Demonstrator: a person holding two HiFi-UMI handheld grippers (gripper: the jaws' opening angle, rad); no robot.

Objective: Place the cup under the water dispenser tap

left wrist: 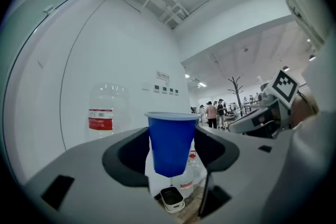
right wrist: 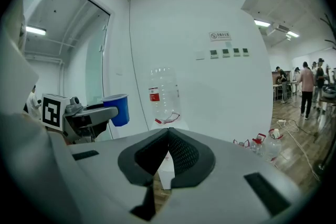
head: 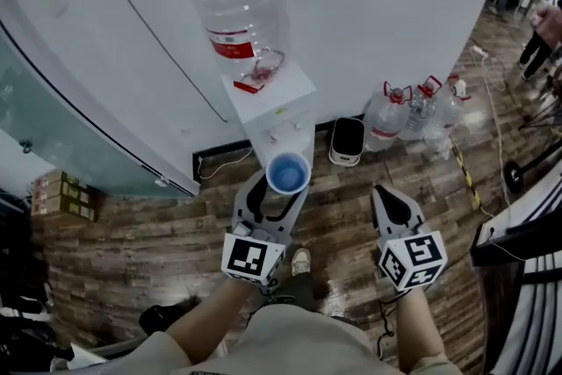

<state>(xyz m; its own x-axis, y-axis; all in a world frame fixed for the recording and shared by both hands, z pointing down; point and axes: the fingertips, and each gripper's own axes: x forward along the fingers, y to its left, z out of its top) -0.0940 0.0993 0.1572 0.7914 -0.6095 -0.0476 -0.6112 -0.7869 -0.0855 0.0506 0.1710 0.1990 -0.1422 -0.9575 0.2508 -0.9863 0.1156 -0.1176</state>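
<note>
The left gripper [head: 277,194] squeezes the cup [head: 288,173] upright, ready for the dispenser [head: 279,97]. The right gripper [head: 392,205] has its jaws together, empty.

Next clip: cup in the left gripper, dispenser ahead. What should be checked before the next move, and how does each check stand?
1. Blue cup upright, clamped between the jaws of the left gripper: ok.
2. Right gripper jaws together, empty, off to the cup's side: ok.
3. Bottle seated on the water dispenser: ok.
4. Cup under the tap: not ok, it is out in front of the dispenser.
5. Space beneath the tap free: cannot tell, the cup covers it.
</note>
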